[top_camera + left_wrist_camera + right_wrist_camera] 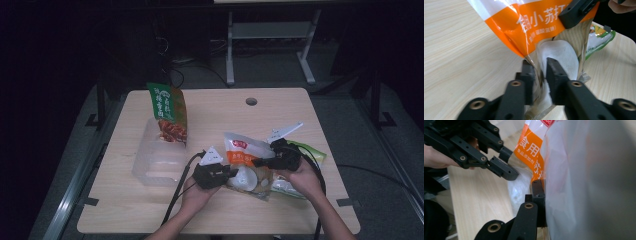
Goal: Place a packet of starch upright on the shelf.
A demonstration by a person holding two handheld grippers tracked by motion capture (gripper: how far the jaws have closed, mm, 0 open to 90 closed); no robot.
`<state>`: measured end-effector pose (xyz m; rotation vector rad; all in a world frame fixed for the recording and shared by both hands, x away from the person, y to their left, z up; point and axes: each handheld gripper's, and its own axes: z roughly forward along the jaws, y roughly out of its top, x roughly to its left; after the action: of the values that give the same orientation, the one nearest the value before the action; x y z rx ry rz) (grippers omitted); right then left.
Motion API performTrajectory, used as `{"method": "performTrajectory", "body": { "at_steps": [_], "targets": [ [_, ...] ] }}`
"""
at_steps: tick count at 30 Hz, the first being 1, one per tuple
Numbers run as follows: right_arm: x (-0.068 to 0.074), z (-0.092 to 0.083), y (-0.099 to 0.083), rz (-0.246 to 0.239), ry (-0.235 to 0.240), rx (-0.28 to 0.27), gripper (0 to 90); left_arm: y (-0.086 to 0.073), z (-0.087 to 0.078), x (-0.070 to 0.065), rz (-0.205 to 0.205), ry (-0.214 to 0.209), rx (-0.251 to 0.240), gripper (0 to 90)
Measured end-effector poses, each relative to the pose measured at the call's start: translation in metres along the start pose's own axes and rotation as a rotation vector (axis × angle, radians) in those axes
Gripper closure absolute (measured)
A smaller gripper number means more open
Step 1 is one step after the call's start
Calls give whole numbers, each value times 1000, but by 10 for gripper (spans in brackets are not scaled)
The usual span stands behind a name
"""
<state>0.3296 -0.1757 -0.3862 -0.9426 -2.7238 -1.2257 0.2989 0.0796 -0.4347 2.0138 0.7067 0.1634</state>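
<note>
An orange and white food bag [242,150] with a clear window lies tilted at the middle of the wooden table [210,110]. My left gripper [231,172] meets the bag's lower left edge. In the left gripper view its jaws [540,72] stand slightly apart, with the thin film of the bag [536,22] between them and a gap showing. My right gripper [260,162] is shut on the bag's right side. In the right gripper view one jaw [545,190] presses against the film, and the other jaw is hidden behind the bag [534,147].
A green snack bag [167,112] stands in a clear plastic box [160,160] at the left of the table. A green and white packet [312,150] lies under the right hand. A cable hole [251,101] sits near the far edge.
</note>
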Motion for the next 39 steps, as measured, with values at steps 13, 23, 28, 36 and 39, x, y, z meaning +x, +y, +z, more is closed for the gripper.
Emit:
{"method": "performTrajectory", "body": {
  "at_steps": [13, 23, 28, 36, 39],
  "targets": [
    [11, -9, 3, -17, -31, -81, 899, -7, -20, -7, -24, 7, -4, 511],
    [14, -7, 12, -19, -42, -103, 899, -17, -31, -16, 37, 2, 12, 455],
    [16, -6, 18, -22, -48, -108, 900, -22, -37, -19, 52, 2, 12, 432],
    [20, -5, 29, -37, -64, -109, 900, -25, -44, -24, 64, -10, 14, 403],
    [22, -6, 33, -39, -64, -112, 900, -26, -45, -26, 74, -16, 17, 398]
  ]
}}
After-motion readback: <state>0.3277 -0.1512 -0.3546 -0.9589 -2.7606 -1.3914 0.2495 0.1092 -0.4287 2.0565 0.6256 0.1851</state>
